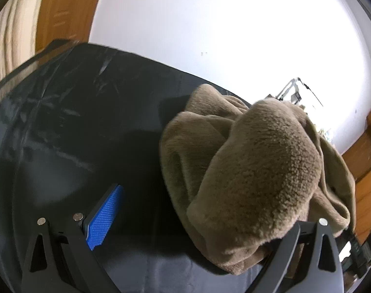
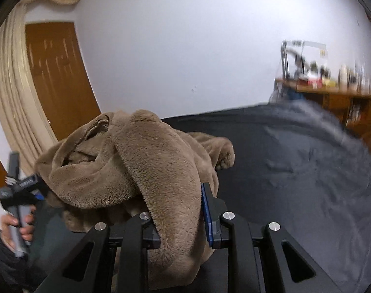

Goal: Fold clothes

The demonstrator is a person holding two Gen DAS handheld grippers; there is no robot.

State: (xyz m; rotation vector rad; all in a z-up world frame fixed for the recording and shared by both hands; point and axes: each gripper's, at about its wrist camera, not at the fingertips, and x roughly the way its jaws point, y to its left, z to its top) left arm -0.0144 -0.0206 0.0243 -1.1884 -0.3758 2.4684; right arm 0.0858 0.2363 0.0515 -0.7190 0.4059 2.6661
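Note:
A brown fleece garment lies bunched on a bed with a dark grey sheet. My left gripper stands wide open. Its left blue pad is bare, and the fleece drapes over its right finger, hiding that pad. In the right wrist view the garment is heaped up close, and my right gripper is shut on a thick fold of it that hangs down between the fingers. The blue pad presses on the fold's right side. A hand holds the left gripper at the heap's left edge.
The dark sheet stretches away to the right of the garment. A white wall runs behind the bed. A wooden door and a cream curtain stand at the left. A cluttered wooden desk stands at the far right.

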